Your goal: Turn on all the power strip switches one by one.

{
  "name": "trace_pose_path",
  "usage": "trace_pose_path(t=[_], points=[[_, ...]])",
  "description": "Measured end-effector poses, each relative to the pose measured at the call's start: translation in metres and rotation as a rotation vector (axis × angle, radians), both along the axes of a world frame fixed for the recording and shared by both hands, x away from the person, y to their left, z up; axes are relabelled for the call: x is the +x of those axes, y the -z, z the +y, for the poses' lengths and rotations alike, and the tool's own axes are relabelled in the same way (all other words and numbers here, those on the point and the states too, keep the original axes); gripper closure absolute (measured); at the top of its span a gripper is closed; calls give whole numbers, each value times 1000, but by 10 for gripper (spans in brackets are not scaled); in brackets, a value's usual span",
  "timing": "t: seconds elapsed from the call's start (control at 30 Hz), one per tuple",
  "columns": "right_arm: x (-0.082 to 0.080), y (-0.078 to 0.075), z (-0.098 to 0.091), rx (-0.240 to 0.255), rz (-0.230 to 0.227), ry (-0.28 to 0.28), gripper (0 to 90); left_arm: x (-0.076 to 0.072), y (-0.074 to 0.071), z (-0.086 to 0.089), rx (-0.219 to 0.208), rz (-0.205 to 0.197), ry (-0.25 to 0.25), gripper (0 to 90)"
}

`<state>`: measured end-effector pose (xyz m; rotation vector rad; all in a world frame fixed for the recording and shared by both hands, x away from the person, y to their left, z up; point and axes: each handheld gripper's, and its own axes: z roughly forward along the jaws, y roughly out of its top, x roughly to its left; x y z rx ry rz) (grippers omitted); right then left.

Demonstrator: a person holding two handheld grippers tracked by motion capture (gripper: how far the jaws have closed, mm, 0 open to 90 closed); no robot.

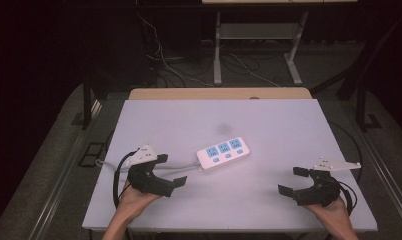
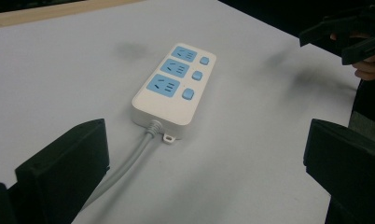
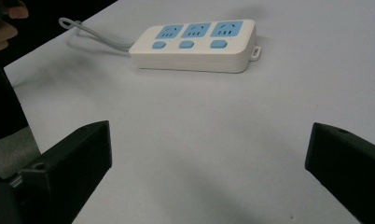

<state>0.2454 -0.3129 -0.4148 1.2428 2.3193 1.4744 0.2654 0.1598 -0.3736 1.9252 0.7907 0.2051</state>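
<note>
Black jaws stood wide apart on my left gripper point(image 1: 171, 170) and right gripper point(image 1: 291, 180), both holding nothing. Bare white table point(image 1: 269, 125) lay open around them. I saw the white, blue-socketed power strip point(image 1: 224, 152) between them, at twelve o'clock.

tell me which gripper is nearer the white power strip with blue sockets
Left. The left gripper sits open just beside the white power strip's cable end; the right gripper is open farther off, toward the table's near right corner.
</note>
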Motion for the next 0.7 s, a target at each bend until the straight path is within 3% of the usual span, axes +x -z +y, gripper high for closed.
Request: trace_pose_path(t=[0.7], points=[[0,1,0,1,-2,-9,4,25,-21,-28,83,20,79,0]])
